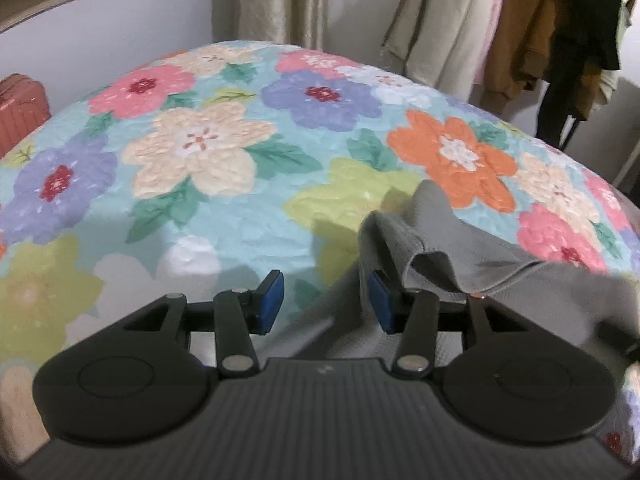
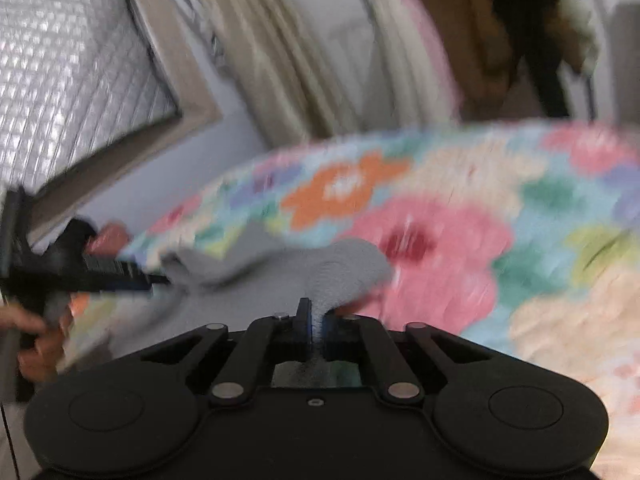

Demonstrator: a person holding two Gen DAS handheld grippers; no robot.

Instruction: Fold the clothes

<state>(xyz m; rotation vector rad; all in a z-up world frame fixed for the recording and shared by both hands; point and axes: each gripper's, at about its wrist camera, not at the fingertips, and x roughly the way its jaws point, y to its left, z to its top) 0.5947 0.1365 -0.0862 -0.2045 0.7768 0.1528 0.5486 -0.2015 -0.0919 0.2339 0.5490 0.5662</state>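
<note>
gripping grey cloth over the flowered bed

lying across the near part of the bed, the grey garment (image 1: pixel 460 248) is bunched and lifted in folds rather than flat. in the right wrist view the same grey garment (image 2: pixel 344 268) runs up from between the fingers of the right hand-held gripper (image 2: pixel 316 332), whose blue pads are drawn together with the fabric pinched between them. that view is blurred, so finer detail of the cloth cannot be told.

the left hand-held gripper (image 1: pixel 326 300) has its fingers apart; a fold of the garment drapes over its right-side finger (image 1: pixel 384 300) and more grey cloth lies beneath the gap, but nothing is clamped. in the right wrist view the left hand-held gripper (image 2: pixel 100 272) shows at the left edge of the bed, with a person's hand (image 2: pixel 36 340) around its handle.

under the cloth, the floral bedspread (image 1: pixel 200 152) covers the bed to its far edge. beyond that edge hang a beige curtain (image 1: pixel 280 0) and several hanging clothes (image 1: pixel 520 32) toward the far right corner. a reddish suitcase (image 1: pixel 20 108) stands by the bed's left edge, against the pale wall (image 1: pixel 100 36).
</note>
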